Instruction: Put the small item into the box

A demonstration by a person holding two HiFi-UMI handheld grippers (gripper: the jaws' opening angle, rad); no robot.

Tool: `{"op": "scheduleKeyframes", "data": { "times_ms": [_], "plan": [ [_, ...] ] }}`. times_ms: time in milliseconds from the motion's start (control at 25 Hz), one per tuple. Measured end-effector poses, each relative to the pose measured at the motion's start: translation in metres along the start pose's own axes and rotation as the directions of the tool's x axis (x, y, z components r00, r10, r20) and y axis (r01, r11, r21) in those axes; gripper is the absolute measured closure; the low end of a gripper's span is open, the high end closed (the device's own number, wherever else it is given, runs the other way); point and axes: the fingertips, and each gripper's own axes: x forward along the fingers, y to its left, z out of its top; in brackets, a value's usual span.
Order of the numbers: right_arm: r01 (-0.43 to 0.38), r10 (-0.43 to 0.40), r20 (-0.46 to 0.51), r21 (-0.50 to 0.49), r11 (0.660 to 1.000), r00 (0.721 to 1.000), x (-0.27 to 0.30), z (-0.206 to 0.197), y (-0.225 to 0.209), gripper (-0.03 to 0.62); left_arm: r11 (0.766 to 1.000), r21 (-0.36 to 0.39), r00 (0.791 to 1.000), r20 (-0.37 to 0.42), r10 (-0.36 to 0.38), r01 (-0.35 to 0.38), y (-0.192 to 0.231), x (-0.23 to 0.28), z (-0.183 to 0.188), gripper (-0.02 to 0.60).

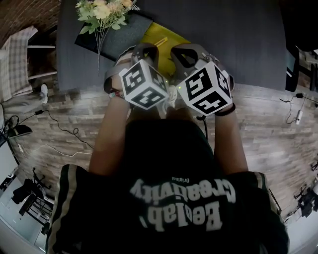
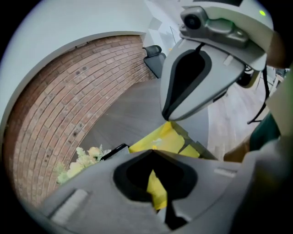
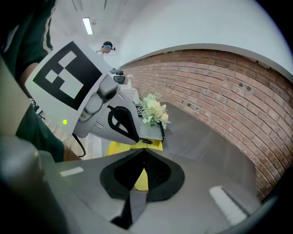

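A yellow box (image 1: 162, 35) lies on the dark grey table (image 1: 228, 39), just beyond both grippers. It shows through the jaw openings in the left gripper view (image 2: 168, 140) and the right gripper view (image 3: 120, 148). My left gripper (image 1: 144, 49) is shut, its tips meeting (image 2: 153, 151) with nothing between them. My right gripper (image 1: 186, 53) is also shut, tips together (image 3: 143, 150) and holding nothing. The two are held side by side at the table's near edge, their marker cubes close together. No small item shows in any view.
A bunch of pale flowers (image 1: 105, 12) lies on a dark flat tray (image 1: 117, 35) left of the box. A brick wall (image 3: 229, 91) runs behind the table. A chair (image 1: 20, 59) stands at the left, and cables (image 1: 59, 126) trail over the wooden floor.
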Motion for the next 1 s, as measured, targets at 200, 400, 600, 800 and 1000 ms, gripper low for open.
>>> {"op": "scheduleKeyframes", "data": {
  "times_ms": [200,400,600,800,1000],
  "plan": [
    [-0.006,0.007,0.018,-0.028,1.0,1.0,-0.018,0.007,0.012,0.588,0.999,0.013,0.999,0.021,0.029,-0.029,-0.008,-0.021,0.012,0.58],
    [0.011,-0.009,0.033,-0.052,0.999,0.999,-0.036,0.013,0.017,0.588,0.999,0.012,0.998,0.047,0.048,-0.049,-0.012,-0.041,0.022,0.58],
    [0.031,-0.027,0.048,-0.074,0.997,0.998,-0.052,0.018,0.017,0.588,0.997,-0.004,0.995,0.07,0.072,-0.072,-0.011,-0.059,0.03,0.58],
    [0.05,-0.044,0.071,-0.087,0.995,0.997,-0.067,0.026,0.016,0.588,0.995,-0.006,0.991,0.084,0.102,-0.102,-0.009,-0.079,0.038,0.58],
    [0.079,-0.07,0.091,-0.106,0.991,0.993,-0.077,0.035,0.011,0.588,0.99,-0.001,0.985,0.094,0.142,-0.142,0.0,-0.097,0.042,0.58]
  ]
}}
